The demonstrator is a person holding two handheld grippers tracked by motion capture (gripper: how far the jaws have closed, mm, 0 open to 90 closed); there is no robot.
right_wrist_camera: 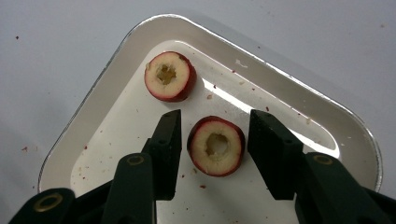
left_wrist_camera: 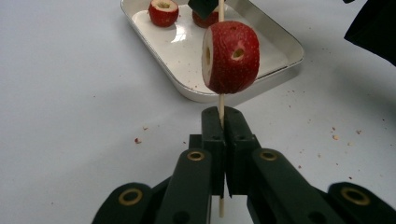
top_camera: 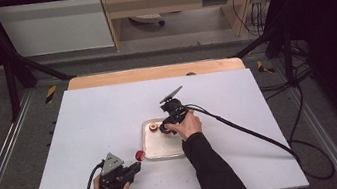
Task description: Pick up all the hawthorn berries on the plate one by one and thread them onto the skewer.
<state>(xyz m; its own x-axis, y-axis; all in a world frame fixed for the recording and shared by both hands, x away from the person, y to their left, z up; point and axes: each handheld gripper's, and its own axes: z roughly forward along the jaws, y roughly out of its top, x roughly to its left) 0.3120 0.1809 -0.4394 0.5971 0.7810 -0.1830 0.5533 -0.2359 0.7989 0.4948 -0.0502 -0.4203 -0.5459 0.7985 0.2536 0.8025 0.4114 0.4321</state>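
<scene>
A thin wooden skewer [left_wrist_camera: 221, 105] stands upright in the left gripper view, pinched low on its shaft, and runs through a red cored fruit piece [left_wrist_camera: 231, 57] whose pale cut face turns left and whose skin shows a small hole. In the metal tray [right_wrist_camera: 88, 112] on the white table lie two more red fruit rings with hollow pale centres: one fruit ring [right_wrist_camera: 216, 145] near the middle, cut face up, and another ring [right_wrist_camera: 169, 76] just beyond it, apart from it

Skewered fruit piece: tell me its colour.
Red skin, pale cream cut face; clearest in the left gripper view.
</scene>
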